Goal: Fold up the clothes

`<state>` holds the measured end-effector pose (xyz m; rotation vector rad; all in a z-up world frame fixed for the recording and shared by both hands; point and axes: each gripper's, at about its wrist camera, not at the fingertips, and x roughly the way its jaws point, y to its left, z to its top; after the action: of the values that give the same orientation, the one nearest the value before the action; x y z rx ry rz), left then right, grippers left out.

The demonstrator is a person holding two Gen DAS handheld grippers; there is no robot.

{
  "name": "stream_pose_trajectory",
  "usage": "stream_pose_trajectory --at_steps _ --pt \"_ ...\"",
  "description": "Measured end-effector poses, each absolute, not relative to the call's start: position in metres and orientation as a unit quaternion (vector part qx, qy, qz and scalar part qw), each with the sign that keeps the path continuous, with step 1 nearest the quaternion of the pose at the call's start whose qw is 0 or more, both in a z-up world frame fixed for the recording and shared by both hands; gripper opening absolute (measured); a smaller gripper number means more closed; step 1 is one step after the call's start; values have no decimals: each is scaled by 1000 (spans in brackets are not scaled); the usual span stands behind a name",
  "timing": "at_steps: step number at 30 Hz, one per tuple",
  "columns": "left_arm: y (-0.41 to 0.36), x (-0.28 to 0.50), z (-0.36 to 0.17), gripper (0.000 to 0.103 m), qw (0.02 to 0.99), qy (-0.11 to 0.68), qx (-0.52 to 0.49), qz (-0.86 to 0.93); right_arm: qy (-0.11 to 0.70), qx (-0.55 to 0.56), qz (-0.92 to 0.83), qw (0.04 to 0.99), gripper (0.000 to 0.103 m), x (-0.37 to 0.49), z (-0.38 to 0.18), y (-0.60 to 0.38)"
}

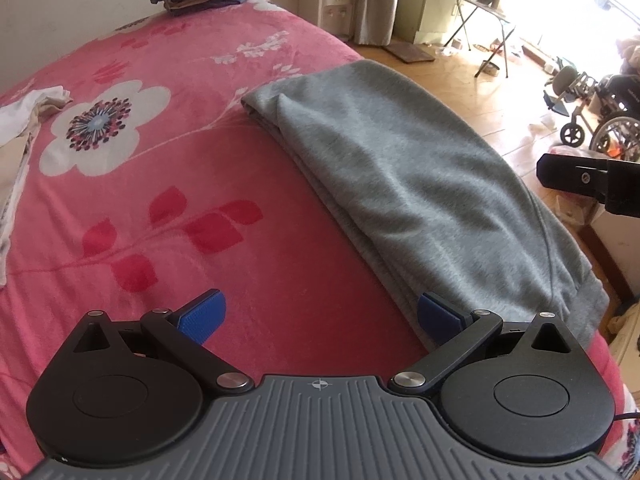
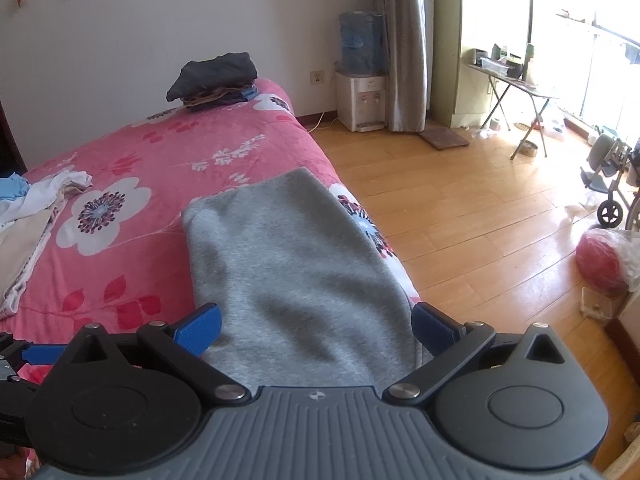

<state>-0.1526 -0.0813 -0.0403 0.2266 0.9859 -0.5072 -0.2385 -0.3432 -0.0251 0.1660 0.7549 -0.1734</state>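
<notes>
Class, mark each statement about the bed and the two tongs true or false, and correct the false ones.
1. Both tongs, left and right, are open. True.
2. The grey garment lies on the bed's floor-side edge. True.
3. The right tongs grip the grey garment. False: open, gripping nothing.
4. A stack of folded clothes sits at the bed's far end. True.
5. The blanket is plain blue. False: pink with flowers.
6. The white clothes lie on the grey garment. False: they lie apart, on the blanket.
</notes>
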Motion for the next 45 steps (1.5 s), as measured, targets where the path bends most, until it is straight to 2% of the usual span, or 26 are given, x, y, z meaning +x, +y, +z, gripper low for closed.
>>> stream_pose_trajectory --at_steps 45 --pt "-80 -143 -49 103 850 481 104 -188 370 79 -85 922 103 -224 -30 -348"
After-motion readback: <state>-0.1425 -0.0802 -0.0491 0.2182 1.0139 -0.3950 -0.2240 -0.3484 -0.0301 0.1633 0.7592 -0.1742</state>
